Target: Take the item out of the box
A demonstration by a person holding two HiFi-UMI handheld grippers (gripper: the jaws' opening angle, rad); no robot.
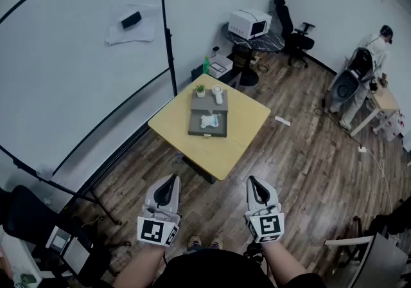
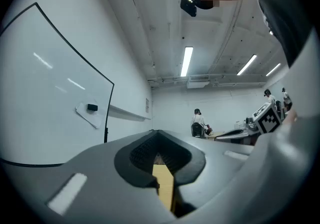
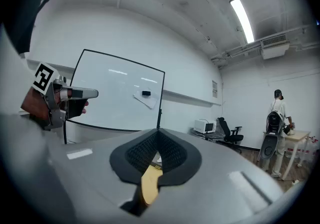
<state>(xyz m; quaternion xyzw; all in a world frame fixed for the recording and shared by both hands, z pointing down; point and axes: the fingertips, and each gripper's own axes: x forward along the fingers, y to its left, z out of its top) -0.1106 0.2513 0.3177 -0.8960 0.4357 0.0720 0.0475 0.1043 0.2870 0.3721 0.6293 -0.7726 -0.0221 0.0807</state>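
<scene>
A grey box lies open on the yellow table, well ahead of me across the wooden floor. A white item rests in the box's near half. Its far half holds a small potted plant and a white object. My left gripper and right gripper hang side by side near my body, far short of the table. Both are shut and empty. In the left gripper view the closed gripper shows a sliver of table through its slit. The right gripper view shows that gripper the same way.
A large whiteboard on a stand fills the left. A microwave on a round table and an office chair stand behind the yellow table. A person works at a desk at far right. A chair is at lower right.
</scene>
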